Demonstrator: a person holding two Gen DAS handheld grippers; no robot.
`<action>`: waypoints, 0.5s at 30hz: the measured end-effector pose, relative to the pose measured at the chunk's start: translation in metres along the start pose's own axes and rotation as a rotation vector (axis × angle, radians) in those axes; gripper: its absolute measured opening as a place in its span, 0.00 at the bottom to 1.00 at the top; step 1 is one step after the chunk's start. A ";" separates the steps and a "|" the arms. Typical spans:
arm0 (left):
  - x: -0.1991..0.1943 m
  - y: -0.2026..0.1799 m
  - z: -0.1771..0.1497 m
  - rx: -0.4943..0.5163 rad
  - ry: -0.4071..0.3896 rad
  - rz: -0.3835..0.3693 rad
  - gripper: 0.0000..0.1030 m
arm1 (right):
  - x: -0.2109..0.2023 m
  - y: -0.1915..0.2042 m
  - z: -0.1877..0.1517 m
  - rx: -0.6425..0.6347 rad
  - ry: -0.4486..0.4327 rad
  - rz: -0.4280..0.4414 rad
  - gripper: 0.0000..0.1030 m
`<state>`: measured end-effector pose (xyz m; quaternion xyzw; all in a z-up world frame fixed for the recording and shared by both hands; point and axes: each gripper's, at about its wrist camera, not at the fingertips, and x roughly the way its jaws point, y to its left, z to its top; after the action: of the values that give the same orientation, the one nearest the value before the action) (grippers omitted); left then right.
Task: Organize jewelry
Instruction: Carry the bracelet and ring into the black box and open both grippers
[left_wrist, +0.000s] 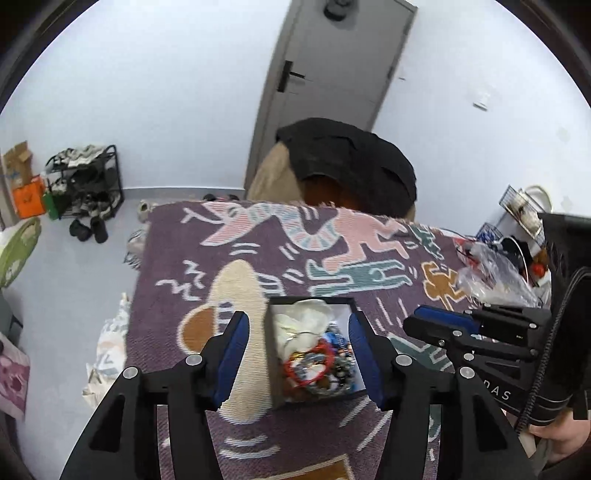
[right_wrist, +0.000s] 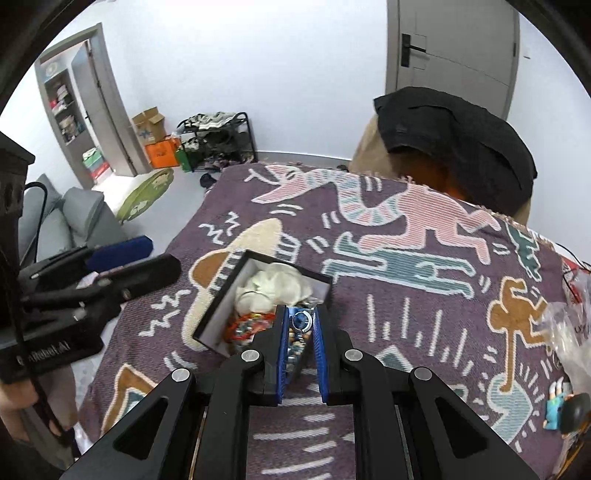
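A black open box (left_wrist: 274, 354) (right_wrist: 221, 295) sits on the patterned purple blanket (left_wrist: 258, 258) (right_wrist: 406, 295). It holds white cloth (left_wrist: 299, 321) (right_wrist: 273, 284), a red bead bracelet (left_wrist: 310, 360) and a tangle of other jewelry (right_wrist: 243, 326). My left gripper (left_wrist: 299, 332) is open, its blue pads either side of the box from above. My right gripper (right_wrist: 300, 321) is narrowed over the box's near right corner, with a blue round jewelry piece (right_wrist: 301, 319) between its pads. The right gripper also shows in the left wrist view (left_wrist: 443, 325).
A chair with a black garment (left_wrist: 351, 162) (right_wrist: 454, 140) stands behind the table. Plastic bags and clutter (left_wrist: 495, 269) lie at the right. A small figurine (right_wrist: 557, 406) lies at the blanket's right edge. A shoe rack (left_wrist: 88, 181) stands by the wall.
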<state>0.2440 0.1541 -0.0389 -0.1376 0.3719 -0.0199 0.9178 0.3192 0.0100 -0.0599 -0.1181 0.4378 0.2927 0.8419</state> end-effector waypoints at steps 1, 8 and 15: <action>-0.002 0.004 0.000 -0.004 -0.001 0.003 0.56 | 0.002 0.004 0.000 -0.005 0.003 0.000 0.14; -0.010 0.016 -0.007 -0.006 -0.011 0.013 0.59 | 0.012 0.016 0.001 -0.008 0.033 -0.005 0.21; -0.019 0.011 -0.012 -0.007 -0.029 0.002 0.72 | -0.014 0.003 -0.005 0.040 -0.024 -0.008 0.54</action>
<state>0.2207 0.1644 -0.0371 -0.1409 0.3589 -0.0157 0.9225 0.3083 0.0046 -0.0515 -0.0994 0.4330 0.2818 0.8504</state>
